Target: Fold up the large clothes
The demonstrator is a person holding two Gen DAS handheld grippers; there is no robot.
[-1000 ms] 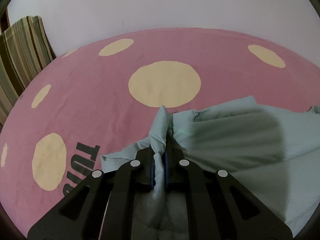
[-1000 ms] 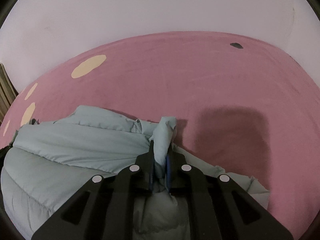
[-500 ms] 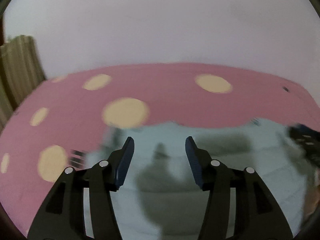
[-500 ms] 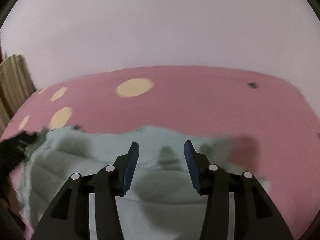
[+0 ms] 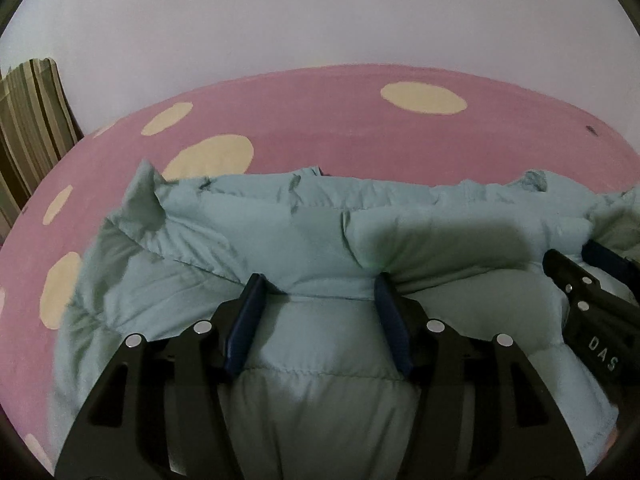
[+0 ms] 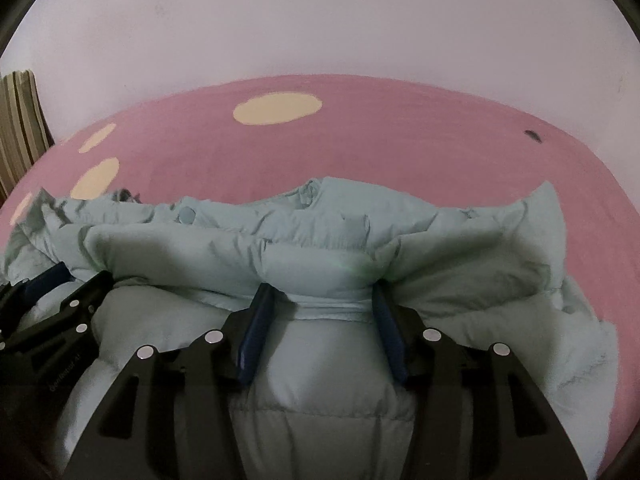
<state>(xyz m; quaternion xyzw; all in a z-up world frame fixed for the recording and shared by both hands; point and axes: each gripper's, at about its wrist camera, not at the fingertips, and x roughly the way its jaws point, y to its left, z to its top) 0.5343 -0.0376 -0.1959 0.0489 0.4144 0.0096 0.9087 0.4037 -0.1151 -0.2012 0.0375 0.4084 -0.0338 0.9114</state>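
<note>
A light teal puffy jacket (image 5: 320, 232) (image 6: 320, 240) lies on the pink bedspread, its far edge folded over toward me in a thick roll. My left gripper (image 5: 319, 282) hovers at that folded edge, jaws opening, with padded cloth lying between the blue pads but not pinched. My right gripper (image 6: 321, 290) stands the same way farther right along the fold, jaws opening and nothing gripped. Each gripper shows in the other's view: the right gripper (image 5: 576, 258) at the right edge, the left gripper (image 6: 68, 280) at the left edge.
The pink bedspread (image 5: 320, 120) (image 6: 400, 152) with cream dots stretches beyond the jacket to a plain pale wall (image 5: 320, 12). A striped cushion or cloth (image 5: 28, 120) (image 6: 16, 120) stands at the far left.
Both grippers were shut on pinched folds of the jacket; they have let go, opened and drawn back. The jacket's edge now lies folded over on itself.
</note>
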